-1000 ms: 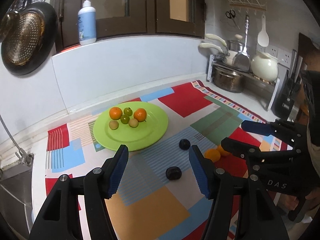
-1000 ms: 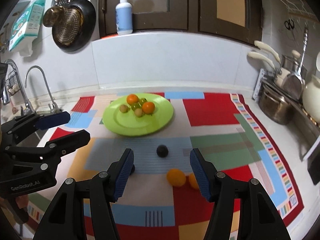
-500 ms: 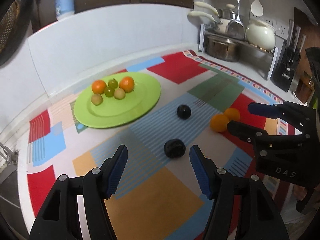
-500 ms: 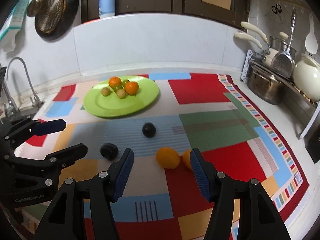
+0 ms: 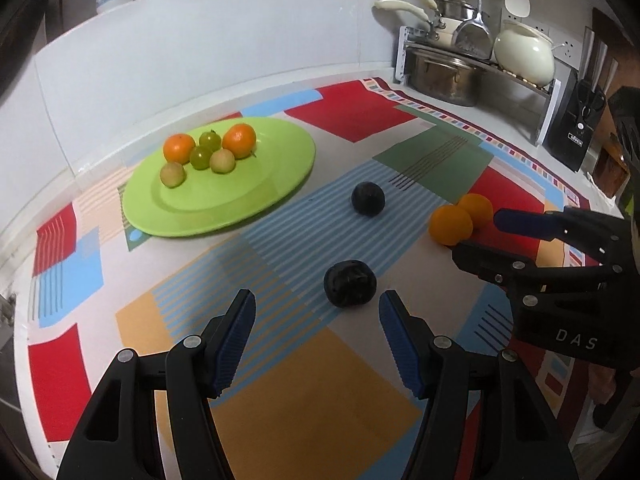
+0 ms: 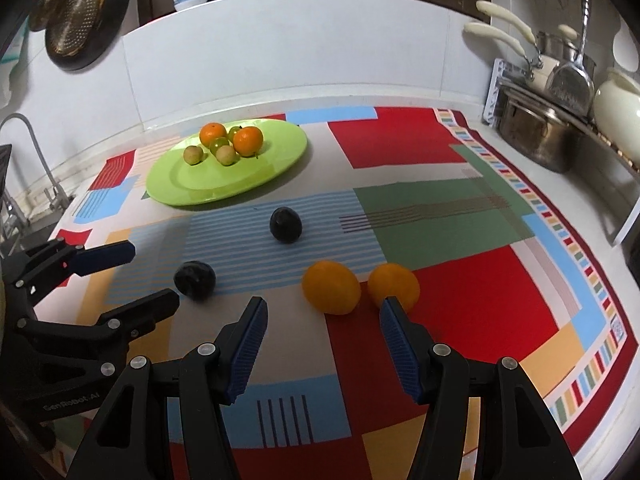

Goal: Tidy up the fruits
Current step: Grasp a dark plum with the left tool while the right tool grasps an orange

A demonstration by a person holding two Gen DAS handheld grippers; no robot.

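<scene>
Six small fruits lay on the green plate (image 5: 224,200) well beyond both grippers, while two dark plums and two oranges remained on the bench: near plum (image 5: 350,283) just ahead of the released left gripper (image 5: 318,316), near orange (image 6: 331,287) just ahead of the released right gripper (image 6: 322,320).

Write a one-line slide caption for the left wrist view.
Open left tongs approach a dark plum on the patchwork mat, green plate of fruit beyond, right tongs near two oranges.
</scene>
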